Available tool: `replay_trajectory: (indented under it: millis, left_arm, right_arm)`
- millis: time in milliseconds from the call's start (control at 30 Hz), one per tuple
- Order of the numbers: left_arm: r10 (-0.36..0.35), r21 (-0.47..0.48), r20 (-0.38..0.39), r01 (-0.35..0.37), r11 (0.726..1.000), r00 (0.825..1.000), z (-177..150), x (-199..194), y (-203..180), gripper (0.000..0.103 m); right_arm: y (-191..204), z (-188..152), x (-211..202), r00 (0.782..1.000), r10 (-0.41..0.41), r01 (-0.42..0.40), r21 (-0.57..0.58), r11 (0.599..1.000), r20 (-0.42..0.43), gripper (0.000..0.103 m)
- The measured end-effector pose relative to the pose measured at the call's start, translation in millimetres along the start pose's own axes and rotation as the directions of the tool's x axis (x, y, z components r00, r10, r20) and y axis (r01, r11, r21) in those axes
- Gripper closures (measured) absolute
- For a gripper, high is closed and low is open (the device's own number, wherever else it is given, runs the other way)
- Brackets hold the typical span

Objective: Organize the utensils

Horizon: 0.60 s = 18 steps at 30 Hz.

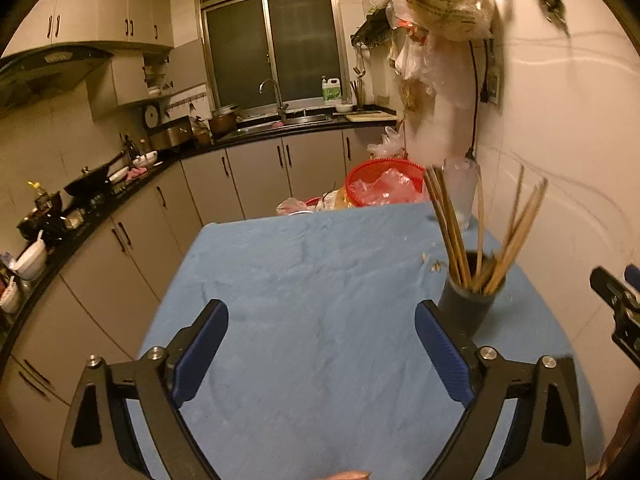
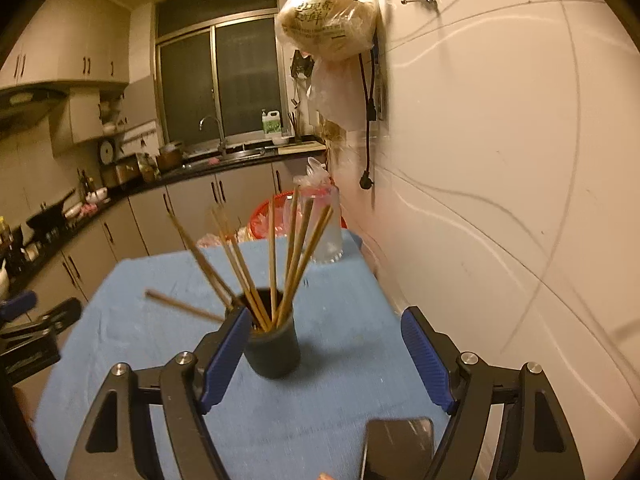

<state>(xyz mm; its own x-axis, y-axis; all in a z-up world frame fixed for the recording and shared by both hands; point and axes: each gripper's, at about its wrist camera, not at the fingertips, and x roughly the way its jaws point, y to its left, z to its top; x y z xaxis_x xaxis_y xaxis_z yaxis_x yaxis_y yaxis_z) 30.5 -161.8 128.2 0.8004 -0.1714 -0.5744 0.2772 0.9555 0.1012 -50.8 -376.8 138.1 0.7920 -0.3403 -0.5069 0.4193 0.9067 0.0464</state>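
Both grippers' fingers spread apart, empty: left gripper [image 1: 320, 344], right gripper [image 2: 324, 356] beside chopstick cup [image 2: 274, 348]

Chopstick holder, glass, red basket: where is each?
Chopstick holder [image 2: 274, 354]: right wrist view, dark side wall.
Glass [image 1: 462, 184]: left wrist view, clear wall.
Red basket [image 1: 362, 178]: left wrist view, left rim.

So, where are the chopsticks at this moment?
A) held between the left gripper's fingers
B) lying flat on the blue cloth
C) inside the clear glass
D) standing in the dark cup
D: the chopsticks stand fanned out in the dark cup on the blue cloth; both grippers are open and hold nothing.
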Motion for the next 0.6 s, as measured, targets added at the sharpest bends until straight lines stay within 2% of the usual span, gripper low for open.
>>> replay_trajectory:
  millis: [167, 300, 400, 533, 600]
  left_arm:
    - [-0.023, 0.020, -0.005, 0.023, 1.000, 1.000, -28.2, -26.9, 4.9, 0.007]
    - [0.023, 0.030, -0.023, -0.022, 0.999, 0.999, -48.7, -42.9, 6.9, 0.007]
    - [0.075, 0.049, 0.002, -0.075, 0.996, 0.997, -62.4, -56.1, 8.7, 0.007]
    - [0.024, 0.023, -0.027, -0.023, 0.999, 0.999, -77.9, -60.4, 13.4, 0.007]
    - [0.035, 0.026, -0.030, -0.034, 0.999, 0.999, -83.5, -58.7, 15.2, 0.007]
  right_arm:
    - [2.0, -19.3, -28.2, 0.999, -0.032, 0.032, 0.005, 0.999, -0.014, 0.023]
    - [4.0, -42.1, -62.4, 0.998, -0.065, 0.065, 0.029, 0.997, -0.002, 0.023]
    - [10.2, -58.9, -82.6, 0.998, -0.063, 0.063, 0.022, 0.998, 0.007, 0.022]
    - [17.9, -74.6, -93.0, 0.999, -0.054, 0.054, 0.022, 0.998, -0.006, 0.022]
    - [21.7, -77.7, -93.0, 0.997, -0.071, 0.071, 0.005, 0.997, -0.014, 0.022]
